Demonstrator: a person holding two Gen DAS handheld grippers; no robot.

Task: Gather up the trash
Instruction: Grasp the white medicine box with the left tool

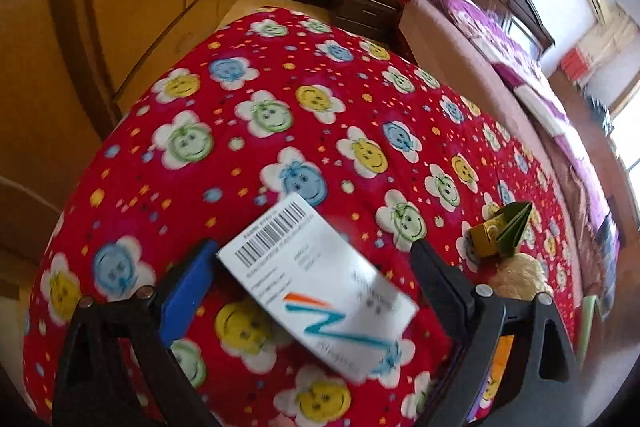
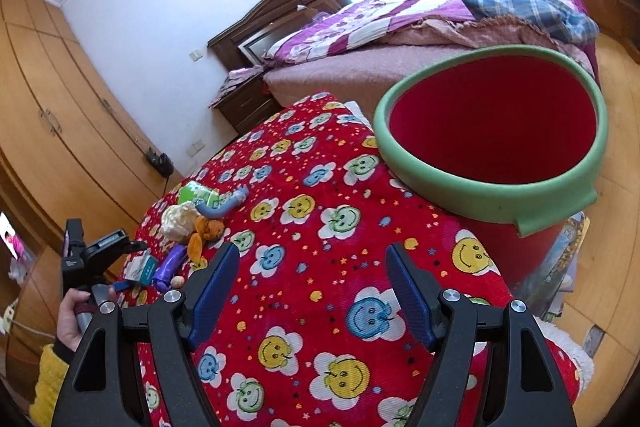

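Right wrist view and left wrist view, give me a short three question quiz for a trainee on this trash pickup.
1. True or false: the right claw is shut on a piece of trash.
2. What lies between the fingers of the left claw?
A. a white barcode box
B. a glass bottle
C. a metal spoon
3. Fill in: the rim of the red bin is coloured ____.

Key: 1 false, it is open with only the cloth below it; 2 A; 3 green.
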